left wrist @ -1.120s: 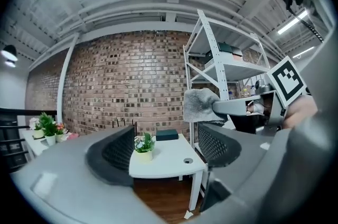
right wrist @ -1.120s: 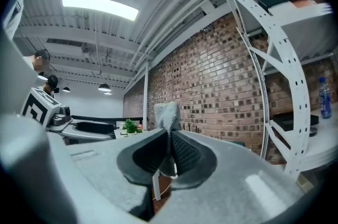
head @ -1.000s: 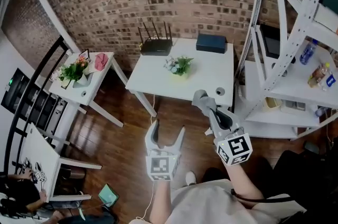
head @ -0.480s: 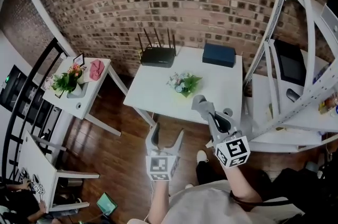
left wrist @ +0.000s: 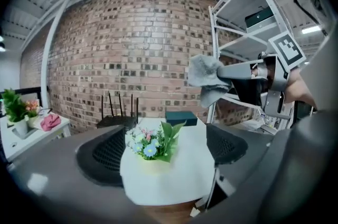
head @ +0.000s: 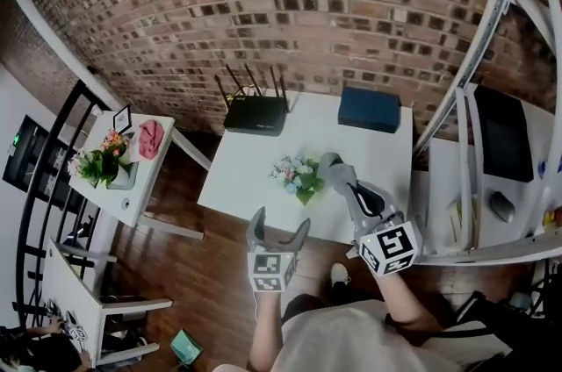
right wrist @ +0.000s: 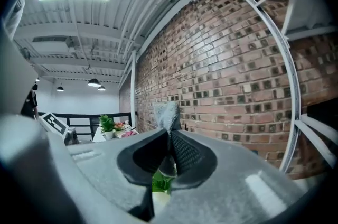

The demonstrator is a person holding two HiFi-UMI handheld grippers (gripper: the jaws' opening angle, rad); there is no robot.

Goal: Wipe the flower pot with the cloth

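Observation:
A small pale pot of blue, pink and green flowers point(head: 297, 177) stands on the white table point(head: 250, 182). My right gripper point(head: 334, 171) is shut on a grey cloth point(head: 332, 166) and hangs over the table just right of the flowers. In the right gripper view the cloth point(right wrist: 168, 112) sticks up between the closed jaws, with leaves point(right wrist: 160, 183) showing below. My left gripper point(head: 278, 230) is at the table's near edge; its jaws have just been opening and nothing is between them. In the left gripper view the pot point(left wrist: 151, 145) lies ahead, apart from the jaws, with the cloth point(left wrist: 207, 77) above it to the right.
A black router point(head: 255, 111) and a dark blue box point(head: 370, 110) sit at the table's back by the brick wall. White shelving point(head: 492, 142) stands to the right. A side table point(head: 132, 186) at the left carries a potted plant point(head: 101, 167) and a pink cloth point(head: 150, 138).
Both grippers have come forward to the white table, which now fills more of the view. The right gripper with the cloth has gone from short of the table to beside the flowers.

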